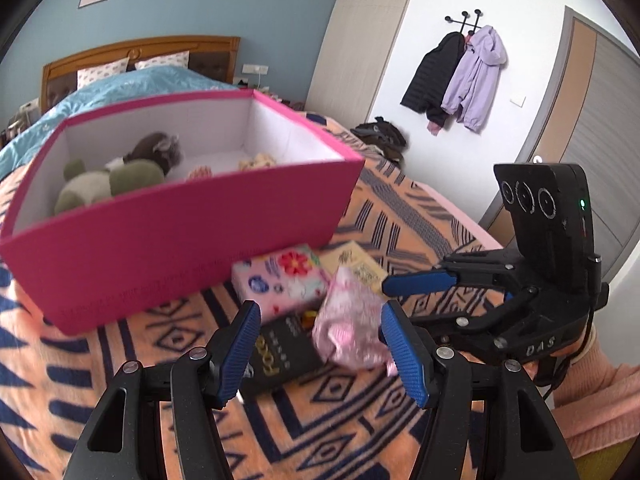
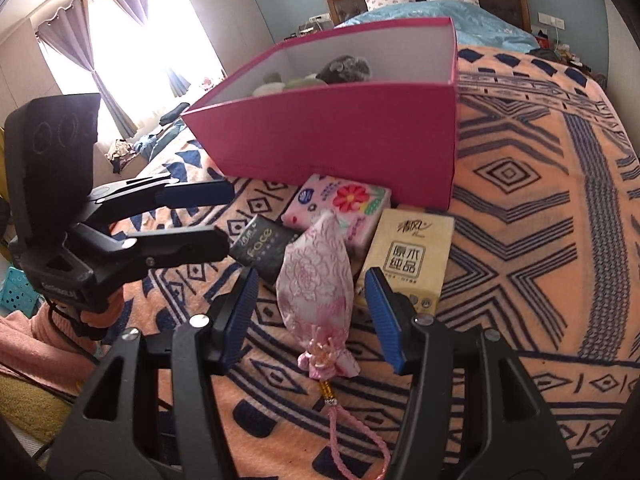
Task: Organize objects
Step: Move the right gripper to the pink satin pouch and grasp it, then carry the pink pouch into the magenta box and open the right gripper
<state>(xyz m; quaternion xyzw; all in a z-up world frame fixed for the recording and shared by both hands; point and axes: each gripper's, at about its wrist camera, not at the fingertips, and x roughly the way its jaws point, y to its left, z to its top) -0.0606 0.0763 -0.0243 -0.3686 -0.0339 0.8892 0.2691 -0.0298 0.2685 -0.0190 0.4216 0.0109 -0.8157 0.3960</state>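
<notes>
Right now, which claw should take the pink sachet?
Probably the right claw: it is open with the pink sachet lying straight between its fingers. The left claw, also open, faces the black pack.

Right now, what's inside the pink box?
The pink box holds a green-and-white plush, a brown plush and something tan. Its near wall hides the floor in front.

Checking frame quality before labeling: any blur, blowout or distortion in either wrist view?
Left wrist: motion blur smears the pink sachet and the floral tissue pack; fisheye bows the pink box rim. Right wrist: sharp on the sachet, but the window is blown out to white, leaving the left tool in dark silhouette; black vignette in the corners of both.
</notes>
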